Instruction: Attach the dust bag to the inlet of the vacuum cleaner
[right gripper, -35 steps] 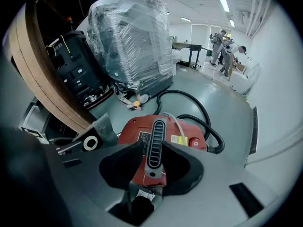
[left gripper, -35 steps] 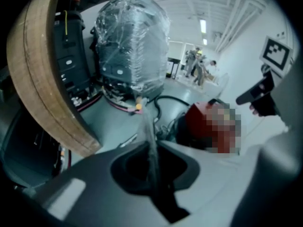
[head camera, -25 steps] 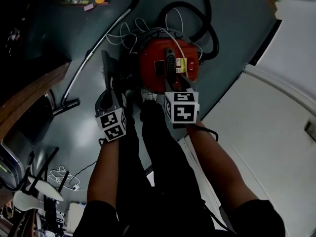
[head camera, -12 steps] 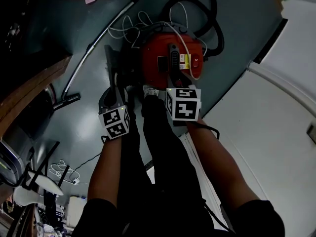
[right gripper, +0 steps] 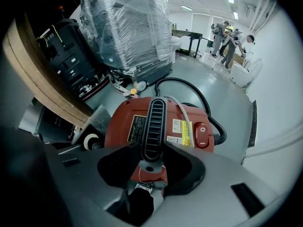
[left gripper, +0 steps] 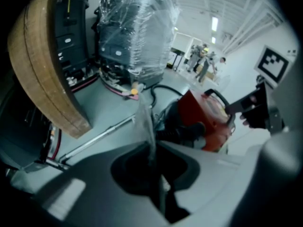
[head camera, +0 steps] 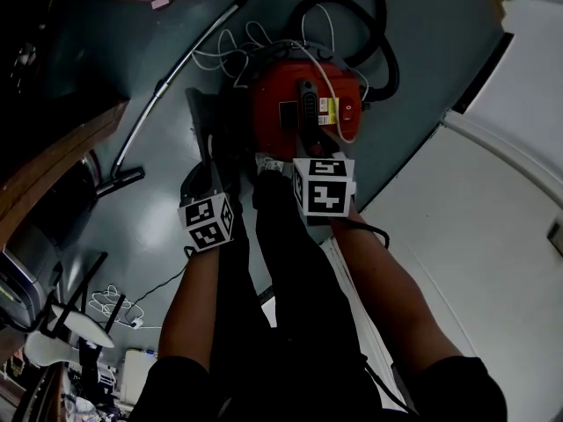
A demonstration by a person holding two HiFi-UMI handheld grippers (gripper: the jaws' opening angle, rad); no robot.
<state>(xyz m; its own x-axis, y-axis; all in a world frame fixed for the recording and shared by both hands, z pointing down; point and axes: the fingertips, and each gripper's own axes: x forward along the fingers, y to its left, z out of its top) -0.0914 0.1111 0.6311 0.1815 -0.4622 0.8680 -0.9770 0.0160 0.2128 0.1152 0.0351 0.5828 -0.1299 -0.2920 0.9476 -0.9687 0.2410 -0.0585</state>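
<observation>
The red vacuum cleaner [head camera: 303, 104] stands on the grey floor ahead of my legs. My right gripper [head camera: 308, 152] reaches down onto its top. In the right gripper view the jaws [right gripper: 150, 157] are shut on the black ribbed handle [right gripper: 152, 122], one pad against each side. To the left, my left gripper [head camera: 208, 163] is shut on the grey dust bag [head camera: 201, 117], which sticks out edge-on between its jaws [left gripper: 152, 148] as a thin sheet [left gripper: 143, 119]. The bag hangs beside the vacuum's left flank, where a white ring [right gripper: 90, 140] shows.
A black hose [head camera: 380, 55] loops behind the vacuum, and a white cable [head camera: 230, 49] lies over it. A metal wand [head camera: 163, 95] runs across the floor at left. A curved wooden edge [head camera: 44, 178] is at far left, a white panel [head camera: 493, 200] at right, and a plastic-wrapped machine [right gripper: 128, 27] beyond.
My left gripper has drifted a little nearer to me with the dust bag in it. My right gripper has stayed on the vacuum's handle.
</observation>
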